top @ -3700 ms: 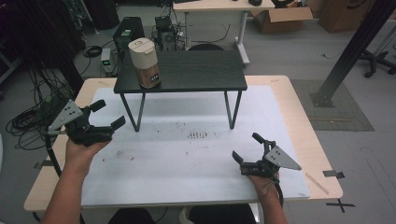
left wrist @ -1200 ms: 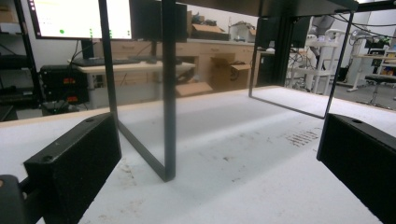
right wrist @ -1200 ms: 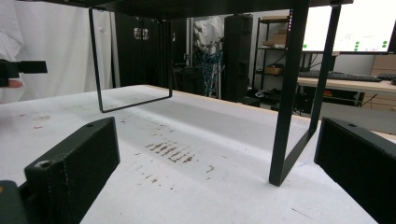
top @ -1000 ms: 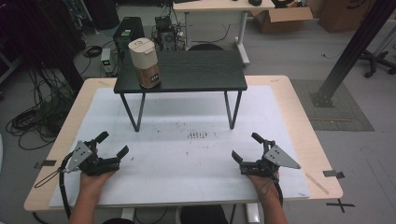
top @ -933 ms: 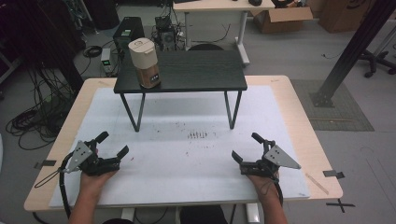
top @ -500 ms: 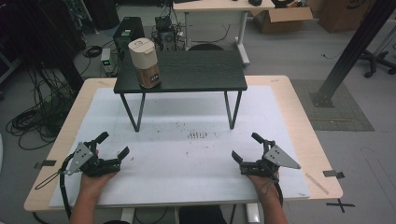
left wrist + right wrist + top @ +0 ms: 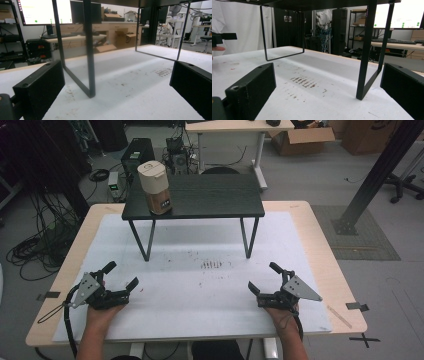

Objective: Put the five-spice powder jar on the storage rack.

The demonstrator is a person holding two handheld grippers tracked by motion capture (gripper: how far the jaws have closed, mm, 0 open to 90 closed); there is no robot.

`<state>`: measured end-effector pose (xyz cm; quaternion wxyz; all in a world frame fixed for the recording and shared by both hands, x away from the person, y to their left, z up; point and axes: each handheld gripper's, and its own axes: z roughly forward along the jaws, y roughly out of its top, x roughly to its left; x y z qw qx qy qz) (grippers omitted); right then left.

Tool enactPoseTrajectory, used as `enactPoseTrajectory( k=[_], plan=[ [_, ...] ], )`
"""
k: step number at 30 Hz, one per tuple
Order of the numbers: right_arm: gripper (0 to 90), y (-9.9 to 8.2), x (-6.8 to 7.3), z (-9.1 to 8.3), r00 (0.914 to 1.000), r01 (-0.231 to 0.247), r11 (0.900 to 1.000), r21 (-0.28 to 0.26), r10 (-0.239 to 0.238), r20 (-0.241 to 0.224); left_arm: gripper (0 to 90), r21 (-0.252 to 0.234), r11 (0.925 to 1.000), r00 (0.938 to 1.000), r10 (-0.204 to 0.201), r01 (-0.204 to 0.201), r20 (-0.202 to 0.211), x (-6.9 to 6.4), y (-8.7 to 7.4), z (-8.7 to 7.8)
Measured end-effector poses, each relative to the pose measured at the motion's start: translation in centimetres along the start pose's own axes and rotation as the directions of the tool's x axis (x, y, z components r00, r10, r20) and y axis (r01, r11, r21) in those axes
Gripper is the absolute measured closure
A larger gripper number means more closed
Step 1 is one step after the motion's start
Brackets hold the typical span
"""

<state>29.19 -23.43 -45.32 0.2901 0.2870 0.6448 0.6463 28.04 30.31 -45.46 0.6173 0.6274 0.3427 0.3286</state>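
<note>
High view first, from the left: the left tongs [image 7: 119, 277] lie low on the white mat [image 7: 200, 290] that covers the worktop [image 7: 320, 250], near its front left corner, held by the person's left hand [image 7: 100, 312]. Their jaws stand wide apart with nothing between them, pointing toward the middle of the mat. A cable [image 7: 60, 312] trails from them over the worktop's front edge.

Farther back, a small black stand [image 7: 200, 197] on thin metal legs sits on the mat. On its left end stands a tan, round-topped container [image 7: 155, 187], upright, well apart from both tongs. Between the stand's front legs and the tongs, a patch of dark marks [image 7: 212, 265] stains the mat.

At the right, the right tongs [image 7: 262, 277] rest on the mat near the front right corner, held by the right hand [image 7: 282, 312]; their jaws are also spread wide and hold nothing.

Left gripper view looks along the left tongs [image 7: 117, 92] across the bare mat [image 7: 130, 100] to a black leg [image 7: 89, 50] of the stand, which sits between the two parted jaws farther off.

Right gripper view shows the right tongs [image 7: 328, 92] equally open over the mat [image 7: 317, 105], the dark marks [image 7: 303, 82] ahead and a stand leg [image 7: 365, 55] to the right of centre.
</note>
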Motion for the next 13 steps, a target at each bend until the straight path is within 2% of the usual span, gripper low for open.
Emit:
enactPoseTrajectory(
  k=[13],
  plan=[
    [0.0,-0.01,-0.01,-0.02,1.0,0.001,1.0,-0.003,-0.001,0.001,0.2,-0.004,1.0,1.0,0.004,-0.004,-0.001,-0.05,-0.02,-0.03]
  ],
)
